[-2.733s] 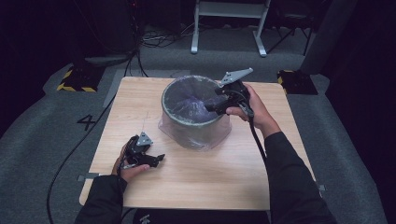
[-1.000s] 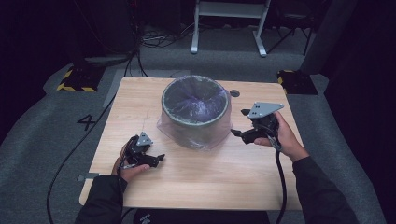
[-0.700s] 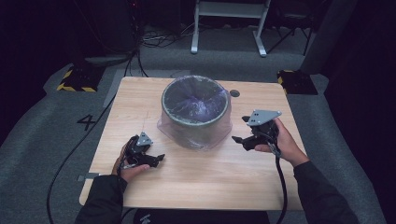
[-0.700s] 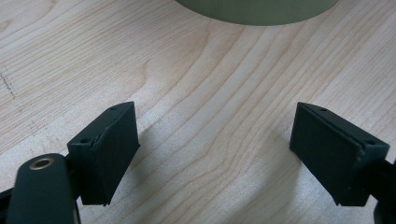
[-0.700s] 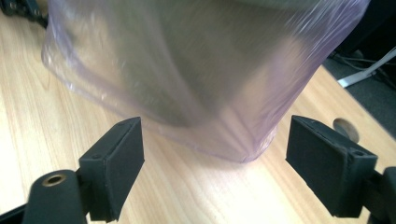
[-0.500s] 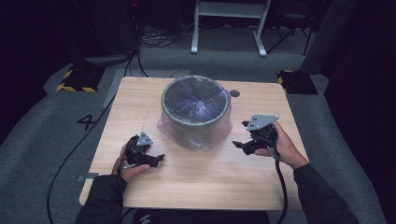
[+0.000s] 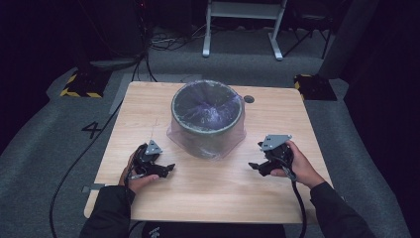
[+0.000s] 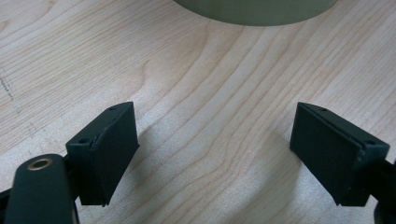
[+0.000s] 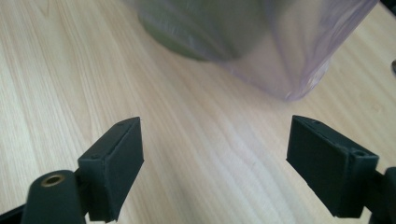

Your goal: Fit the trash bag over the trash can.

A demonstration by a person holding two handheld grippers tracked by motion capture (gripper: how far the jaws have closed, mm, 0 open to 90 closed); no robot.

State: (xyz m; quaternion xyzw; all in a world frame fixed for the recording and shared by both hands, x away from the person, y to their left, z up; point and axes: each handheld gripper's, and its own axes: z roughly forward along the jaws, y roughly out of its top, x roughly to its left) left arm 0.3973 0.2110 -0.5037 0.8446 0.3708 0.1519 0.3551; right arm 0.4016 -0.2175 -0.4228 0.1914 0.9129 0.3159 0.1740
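Observation:
A grey-green round bin [image 7: 207, 121] lined with a clear purplish plastic bag [image 7: 208, 106] stands at the middle of the wooden table [image 7: 218, 198]. The bag is folded over the rim and hangs down the outside. My left gripper [image 7: 166, 170] rests on the table at the front left of the bin, open, with bare wood between its jaws [image 8: 212, 144]. My right gripper [image 7: 255, 167] is low over the table at the front right of the bin, open and holding nothing [image 9: 212, 147]. The bin's base [image 8: 254, 11] and the hanging bag [image 9: 289, 51] lie ahead of the jaws.
A small dark round hole [image 7: 248, 99] sits in the tabletop behind the bin on the right. A cable [image 7: 297, 203] trails from the right gripper toward the table's front edge. Dark floor with cables and yellow-black blocks [image 7: 79, 84] surrounds the table.
My right gripper has left the bin's rim, moved out to the right front and sunk down toward the tabletop. The left gripper has stayed in place.

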